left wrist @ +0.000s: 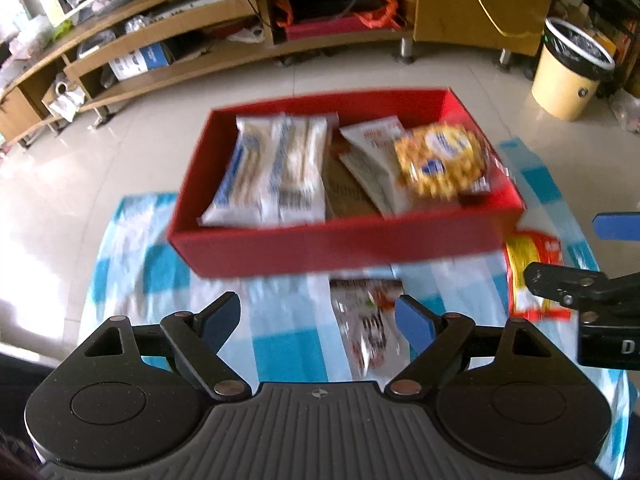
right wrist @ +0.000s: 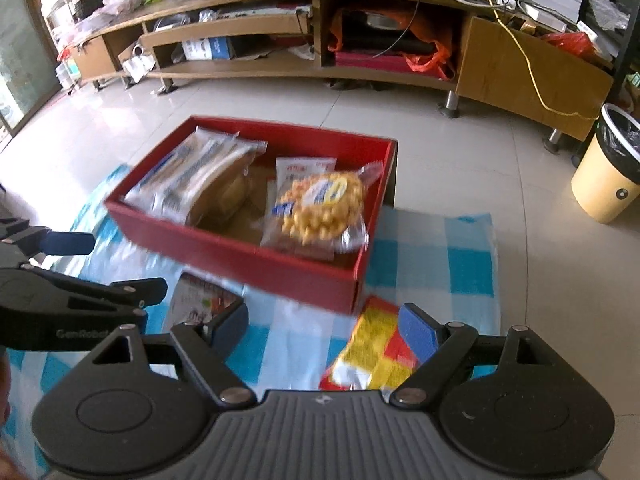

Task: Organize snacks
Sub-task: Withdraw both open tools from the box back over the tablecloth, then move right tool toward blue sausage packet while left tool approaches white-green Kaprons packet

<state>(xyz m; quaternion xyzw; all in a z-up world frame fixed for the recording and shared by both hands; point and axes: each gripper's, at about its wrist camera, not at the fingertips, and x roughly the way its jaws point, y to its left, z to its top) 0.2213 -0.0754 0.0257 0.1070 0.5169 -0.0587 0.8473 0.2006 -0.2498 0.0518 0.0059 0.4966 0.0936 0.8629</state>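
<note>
1. Hovering above the checked cloth (left wrist: pixel 132 248), the left gripper (left wrist: pixel 316 320) holds its jaws apart and empty; the white-and-red packet (left wrist: pixel 366 324) lies just ahead between them, long axis running away from it.
2. The right gripper (right wrist: pixel 324 328), also apart and empty, is nearer the yellow-and-red packet (right wrist: pixel 372 352).
3. Both packets lie outside the red box (left wrist: pixel 320 248).

Print on the white snack packet (left wrist: pixel 366 326) between the left gripper (left wrist: pixel 318 322) fingers is blurred; red-yellow packet (right wrist: pixel 372 354) partly hidden behind right gripper (right wrist: pixel 326 326).
</note>
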